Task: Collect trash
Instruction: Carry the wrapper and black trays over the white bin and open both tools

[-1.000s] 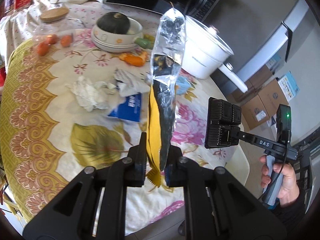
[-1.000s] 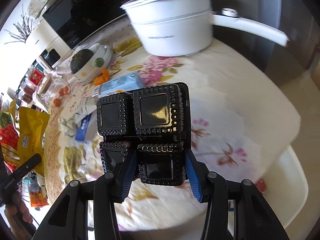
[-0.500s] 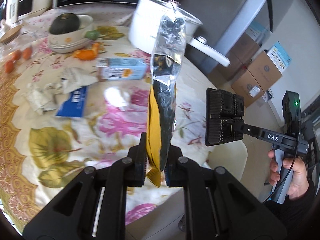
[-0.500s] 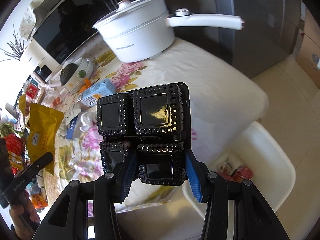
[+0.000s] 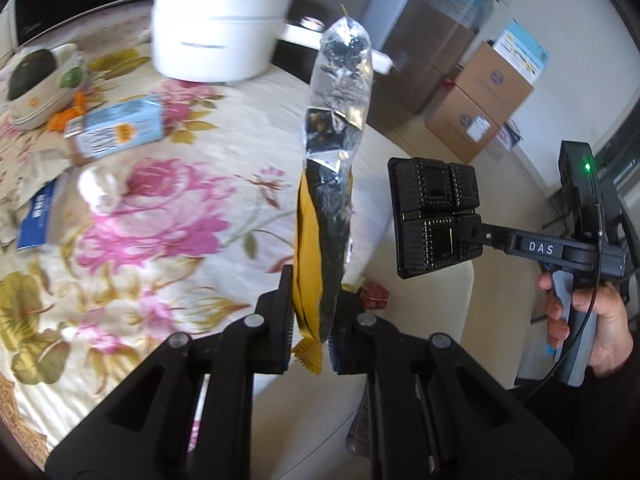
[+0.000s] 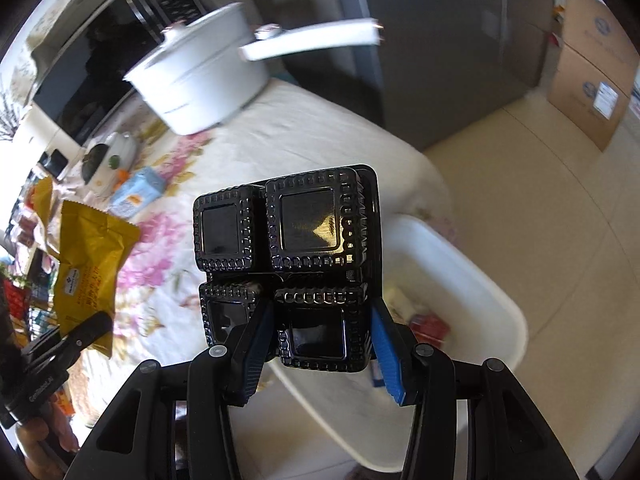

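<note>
My left gripper is clamped on the yellow snack bag, which stands upright at frame centre. My right gripper pinches the black plastic tray, held at centre above the white bin at lower right
</note>
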{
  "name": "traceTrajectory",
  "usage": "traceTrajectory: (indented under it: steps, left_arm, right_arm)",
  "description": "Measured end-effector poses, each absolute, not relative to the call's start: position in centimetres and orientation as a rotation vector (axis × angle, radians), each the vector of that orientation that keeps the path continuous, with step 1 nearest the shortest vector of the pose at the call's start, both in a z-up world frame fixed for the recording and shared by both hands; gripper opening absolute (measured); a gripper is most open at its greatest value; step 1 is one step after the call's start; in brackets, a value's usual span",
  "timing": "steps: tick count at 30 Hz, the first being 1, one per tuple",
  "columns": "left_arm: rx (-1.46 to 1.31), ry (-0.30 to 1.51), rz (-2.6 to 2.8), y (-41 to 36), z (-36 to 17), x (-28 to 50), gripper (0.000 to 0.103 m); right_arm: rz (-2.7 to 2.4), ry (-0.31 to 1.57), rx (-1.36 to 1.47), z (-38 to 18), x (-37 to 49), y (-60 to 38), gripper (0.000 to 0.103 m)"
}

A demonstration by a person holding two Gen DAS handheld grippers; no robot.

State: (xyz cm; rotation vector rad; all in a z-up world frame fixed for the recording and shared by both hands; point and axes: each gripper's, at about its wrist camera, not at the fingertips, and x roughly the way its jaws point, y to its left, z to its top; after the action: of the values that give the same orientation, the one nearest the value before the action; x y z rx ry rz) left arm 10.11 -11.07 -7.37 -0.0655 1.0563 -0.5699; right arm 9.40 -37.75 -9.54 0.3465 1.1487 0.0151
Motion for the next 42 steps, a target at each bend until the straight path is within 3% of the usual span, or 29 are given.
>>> traceTrajectory:
  steps: [10, 13, 14, 17, 36, 38, 39, 40, 42]
  left_arm:
    - [0.006, 1.084, -0.637, -16.1, -8.7, 9.0, 0.015]
    - [0.030, 1.095, -0.654, -17.5, -9.2, 8.7, 0.015]
    - [0.038, 1.097, -0.658, -17.9, -9.3, 8.7, 0.015]
    - [0.054, 1.106, -0.667, -18.9, -9.7, 8.5, 0.015]
    - [0.166, 1.142, -0.768, -25.1, -12.8, 7.3, 0.017]
    - [0.205, 1.119, -0.751, -25.5, -12.7, 7.3, 0.041]
    - [0.215, 1.103, -0.727, -25.4, -12.5, 7.2, 0.067]
    - [0.218, 1.080, -0.702, -25.1, -12.3, 7.2, 0.080]
    - [0.212, 1.059, -0.690, -24.7, -11.8, 7.4, 0.081]
  right_arm:
    - [-0.043, 1.248, 0.364, -12.7, 7.8, -41.9, 0.051]
    - [-0.032, 1.268, 0.390, -13.4, 7.7, -42.3, 0.055]
    - [-0.022, 1.280, 0.410, -13.7, 7.7, -42.4, 0.063]
    - [-0.028, 1.276, 0.437, -13.8, 7.4, -43.1, 0.073]
    - [-0.101, 1.267, 0.447, -14.1, 5.5, -47.4, 0.073]
    - [-0.107, 1.269, 0.444, -14.2, 5.4, -47.6, 0.073]
    - [-0.112, 1.270, 0.439, -14.2, 5.3, -47.8, 0.073]
    - [-0.114, 1.270, 0.436, -14.3, 5.3, -47.9, 0.073]
    - [-0.118, 1.271, 0.436, -14.3, 5.2, -48.1, 0.073]
